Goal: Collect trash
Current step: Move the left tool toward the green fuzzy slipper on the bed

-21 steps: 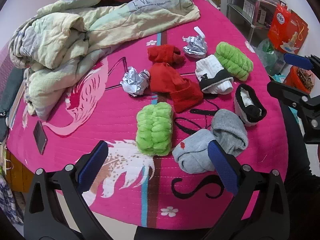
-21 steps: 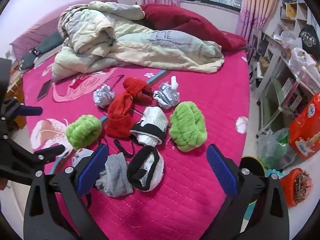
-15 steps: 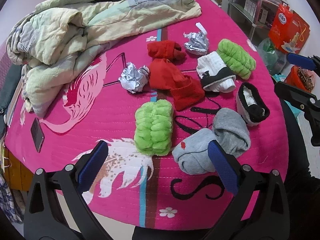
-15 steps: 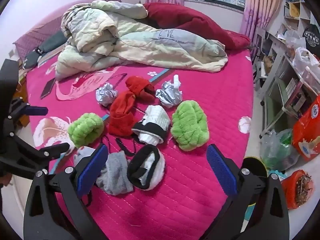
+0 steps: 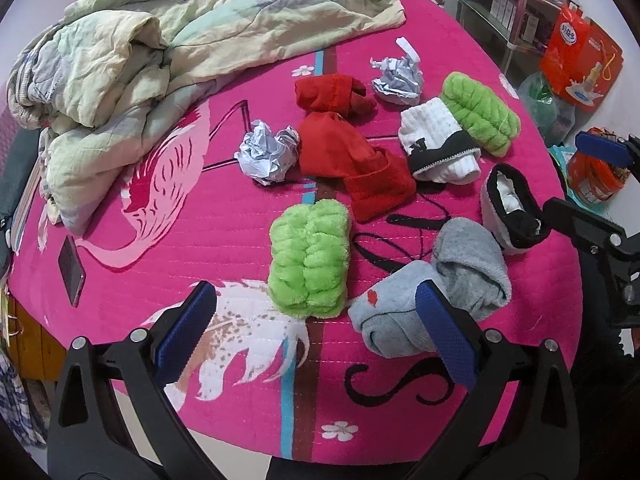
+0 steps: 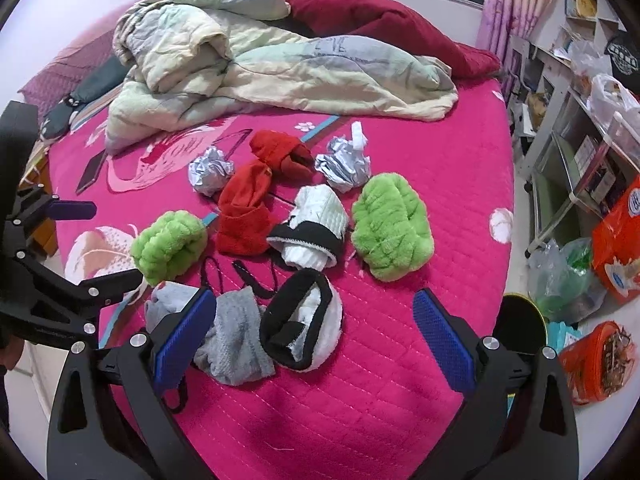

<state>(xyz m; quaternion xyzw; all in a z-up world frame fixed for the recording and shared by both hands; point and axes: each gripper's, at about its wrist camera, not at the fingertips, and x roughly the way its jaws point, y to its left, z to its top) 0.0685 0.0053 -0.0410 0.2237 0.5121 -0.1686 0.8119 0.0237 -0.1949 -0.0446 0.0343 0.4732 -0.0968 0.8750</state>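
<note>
Inventory, bed top, pink quilted cover [image 5: 200,240]:

- Trash, 2 pcs. Crumpled paper ball A [image 5: 267,155] is lying mid-bed, just beside the red socks [image 5: 348,152], on their flamingo side. Crumpled paper ball B [image 5: 398,78], w/ a white strip sticking up, is sitting further back, near the far green fuzzy sock [image 5: 480,114] and the white/black sock [image 5: 440,144]. Both are resting untouched on the cover.
- Laundry, not trash: near green fuzzy sock [image 5: 308,260], grey socks [image 5: 432,300], black-rimmed white sock [image 5: 510,210], loose black cord [image 5: 400,236] between them.
- Misc: rumpled pale duvet [image 5: 160,52] piled at back, phone [image 5: 71,270] lying near bed edge.
- Bin candidate: orange tub [image 6: 596,360] standing on floor beside bed, already holding brownish scraps; plastic bags [image 6: 564,280] next to it. Whether it's the intended bin is a guess.

Grippers:
- Left gripper [image 5: 316,332]: jaws standing fully apart, nothing betw. them, hovering over near bed edge, angled down at green and grey socks.
- Right gripper [image 6: 312,336]: jaws likewise spread wide, holding nothing, hovering above the black-rimmed sock.

Progress est.: task is looking barely begun. 0 of 2 balls picked up. Remaining: reaching past socks to each ball, gripping, carrying off-bed to bin. Ball A is sitting closer to left gripper, ball B to the right.
</note>
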